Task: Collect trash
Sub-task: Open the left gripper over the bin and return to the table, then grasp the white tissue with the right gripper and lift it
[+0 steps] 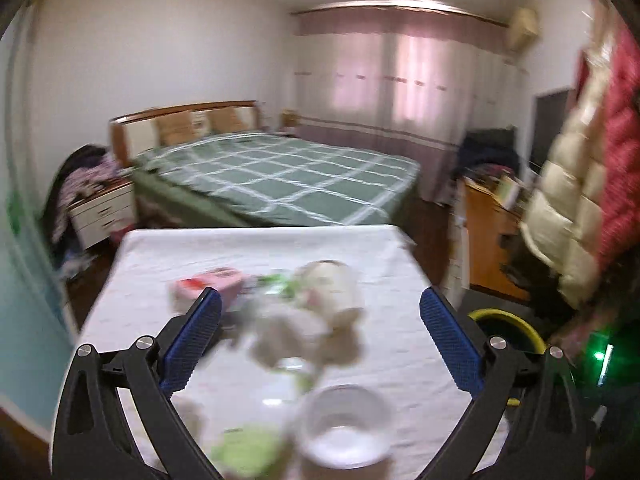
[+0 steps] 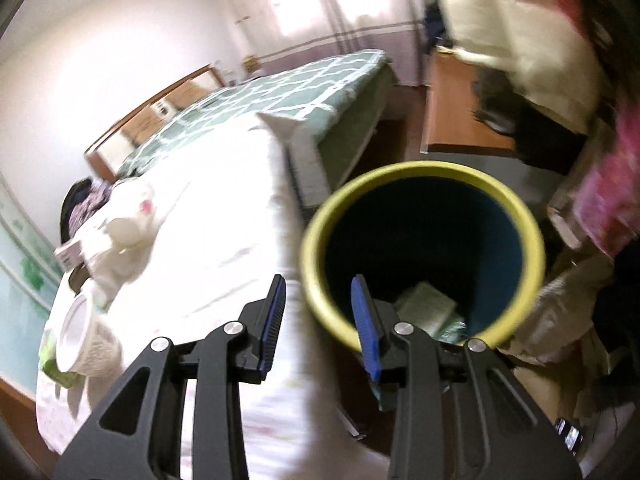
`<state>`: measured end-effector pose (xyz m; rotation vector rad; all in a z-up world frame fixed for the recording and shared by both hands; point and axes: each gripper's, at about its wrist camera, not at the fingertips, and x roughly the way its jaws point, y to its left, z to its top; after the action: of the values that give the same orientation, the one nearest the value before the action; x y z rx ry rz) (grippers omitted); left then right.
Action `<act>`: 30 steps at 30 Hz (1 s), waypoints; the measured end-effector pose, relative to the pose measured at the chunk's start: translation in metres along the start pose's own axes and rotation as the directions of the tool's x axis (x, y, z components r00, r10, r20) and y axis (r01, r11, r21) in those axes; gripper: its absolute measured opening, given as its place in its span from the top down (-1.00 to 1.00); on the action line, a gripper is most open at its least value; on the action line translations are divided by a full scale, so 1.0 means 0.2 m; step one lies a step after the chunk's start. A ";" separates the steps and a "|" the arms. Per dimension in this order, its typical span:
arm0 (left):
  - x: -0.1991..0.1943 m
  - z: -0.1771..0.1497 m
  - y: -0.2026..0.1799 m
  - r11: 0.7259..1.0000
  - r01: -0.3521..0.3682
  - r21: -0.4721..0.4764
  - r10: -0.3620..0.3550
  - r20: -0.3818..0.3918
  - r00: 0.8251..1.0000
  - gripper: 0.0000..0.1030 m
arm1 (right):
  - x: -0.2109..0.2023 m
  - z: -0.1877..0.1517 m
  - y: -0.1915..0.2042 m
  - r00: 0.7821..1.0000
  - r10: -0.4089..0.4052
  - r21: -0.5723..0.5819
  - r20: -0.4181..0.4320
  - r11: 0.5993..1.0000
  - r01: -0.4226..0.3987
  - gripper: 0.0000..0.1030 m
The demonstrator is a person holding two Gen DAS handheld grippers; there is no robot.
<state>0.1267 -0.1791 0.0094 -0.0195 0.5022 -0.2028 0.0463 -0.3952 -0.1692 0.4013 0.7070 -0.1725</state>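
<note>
Hovering left claw (image 1: 320, 312): my jaws spread wide above the white-clothed table (image 1: 160, 248); nothing between the pads
Trash ahead of it: blurred crumpled tissues (image 1: 288, 332), a tipped white cup (image 1: 336, 284) and a pink packet (image 1: 212, 280) lie just beyond my fingertips; a clear plastic cup (image 1: 344, 424) sits near, under my jaws
Right claw (image 2: 318, 312): my jaws part-way apart, pinching nothing I can see
Bin (image 2: 424, 172): yellow-rimmed, dark inside, beside the table edge; my right fingertip overlaps its near rim; a green wrapper (image 2: 428, 304) lies inside
</note>
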 end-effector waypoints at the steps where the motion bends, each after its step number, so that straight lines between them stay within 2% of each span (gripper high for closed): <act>1: -0.01 0.00 0.07 1.000 -0.018 -0.017 0.018 0.004 1.000 -0.90 | 0.02 0.01 0.08 1.000 0.011 -0.024 -0.006 1.000 -0.011 0.36; 9: -0.08 -0.07 0.60 0.983 -0.134 -0.128 0.136 0.011 0.991 -0.90 | 0.10 0.06 0.64 0.993 0.111 -0.201 -0.045 0.973 -0.117 0.36; 15: -0.04 -0.14 0.85 0.966 -0.176 -0.188 0.176 -0.020 0.984 -0.90 | 0.19 0.08 1.11 0.977 0.188 -0.361 -0.101 0.908 -0.212 0.36; 17: -0.01 -0.16 0.89 0.963 -0.179 -0.199 0.176 -0.036 0.984 -0.90 | 0.24 0.09 1.22 0.977 0.181 -0.401 -0.117 0.891 -0.213 0.36; 21: 0.01 -0.20 0.97 0.960 -0.176 -0.217 0.169 -0.051 0.984 -0.90 | 0.35 0.11 1.39 0.978 0.143 -0.464 -0.154 0.863 -0.199 0.16; 29: 0.08 -0.25 0.98 0.961 -0.164 -0.224 0.152 -0.070 0.986 -0.90 | 0.53 0.11 1.49 0.981 0.032 -0.539 -0.192 0.832 -0.132 0.16; 30: 0.08 -0.25 0.98 0.960 -0.162 -0.227 0.150 -0.071 0.986 -0.90 | 0.55 0.10 1.49 0.980 0.025 -0.543 -0.196 0.829 -0.129 0.23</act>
<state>0.1534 0.0108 -0.0559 -0.2028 0.5761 0.0113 0.2270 -0.1341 -0.1382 -0.1190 0.8821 0.1535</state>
